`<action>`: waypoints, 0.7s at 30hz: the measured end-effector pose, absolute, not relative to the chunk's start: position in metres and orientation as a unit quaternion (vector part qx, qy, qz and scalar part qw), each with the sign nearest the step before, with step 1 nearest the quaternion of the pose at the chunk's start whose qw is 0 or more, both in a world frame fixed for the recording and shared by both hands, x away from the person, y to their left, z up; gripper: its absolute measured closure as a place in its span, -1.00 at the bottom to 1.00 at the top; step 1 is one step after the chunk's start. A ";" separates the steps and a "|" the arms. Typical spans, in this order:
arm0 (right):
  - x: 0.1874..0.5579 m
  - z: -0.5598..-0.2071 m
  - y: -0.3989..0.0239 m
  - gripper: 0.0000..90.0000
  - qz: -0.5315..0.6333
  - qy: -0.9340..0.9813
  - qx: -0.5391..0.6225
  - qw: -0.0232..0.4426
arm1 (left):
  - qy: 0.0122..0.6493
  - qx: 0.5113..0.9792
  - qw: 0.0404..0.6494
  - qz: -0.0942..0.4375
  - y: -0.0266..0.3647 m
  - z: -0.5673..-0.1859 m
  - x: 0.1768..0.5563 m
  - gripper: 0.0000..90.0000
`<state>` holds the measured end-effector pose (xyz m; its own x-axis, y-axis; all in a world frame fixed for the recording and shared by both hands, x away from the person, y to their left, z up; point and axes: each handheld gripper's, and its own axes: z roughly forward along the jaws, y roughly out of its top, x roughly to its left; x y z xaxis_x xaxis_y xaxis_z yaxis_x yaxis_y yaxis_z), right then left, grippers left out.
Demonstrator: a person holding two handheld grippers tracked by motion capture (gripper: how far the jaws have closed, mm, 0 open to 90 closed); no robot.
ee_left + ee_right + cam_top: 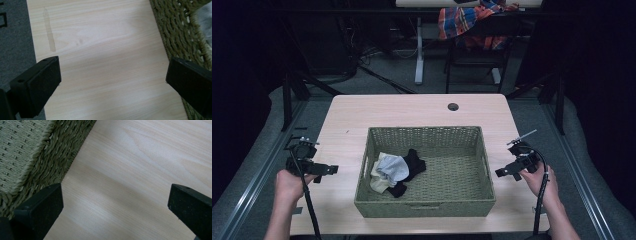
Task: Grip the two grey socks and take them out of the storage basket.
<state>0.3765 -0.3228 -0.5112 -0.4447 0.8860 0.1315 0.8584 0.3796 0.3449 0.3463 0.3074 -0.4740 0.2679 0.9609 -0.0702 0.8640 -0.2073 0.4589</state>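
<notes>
Jaws spread wide and empty on both the left gripper [328,170] and right gripper [504,172], parked on the surface either side of the basket [424,207], likely ready; clothes [398,170] piled inside its left.

Bare forearms, no sleeves; each hand [292,184] carries a black gripper [112,85] with blocky fingers [37,85], screw holes and a black cable [309,207]

Green woven basket [427,200], pale wood table [412,107], black claws.

1 basket [427,207], 1 table [412,110], 2 tongs [328,170] [503,172]
</notes>
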 end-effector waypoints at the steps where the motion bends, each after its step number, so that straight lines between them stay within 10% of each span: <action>1: 0.377 -0.510 -0.324 -1.00 0.176 0.834 0.521 0.039 | 0.591 0.770 0.210 0.117 0.306 -0.472 0.346 -1.00; 21: 0.376 -0.511 -0.327 -1.00 0.176 0.830 0.528 0.036 | 0.494 0.827 0.244 0.115 0.234 -0.422 0.347 -1.00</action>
<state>0.3756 -0.3273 -0.5113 -0.4406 0.8889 0.1258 0.8634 0.3812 0.3304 0.3468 0.2337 -0.4217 0.4851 0.8729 -0.0513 0.7612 -0.3927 0.5161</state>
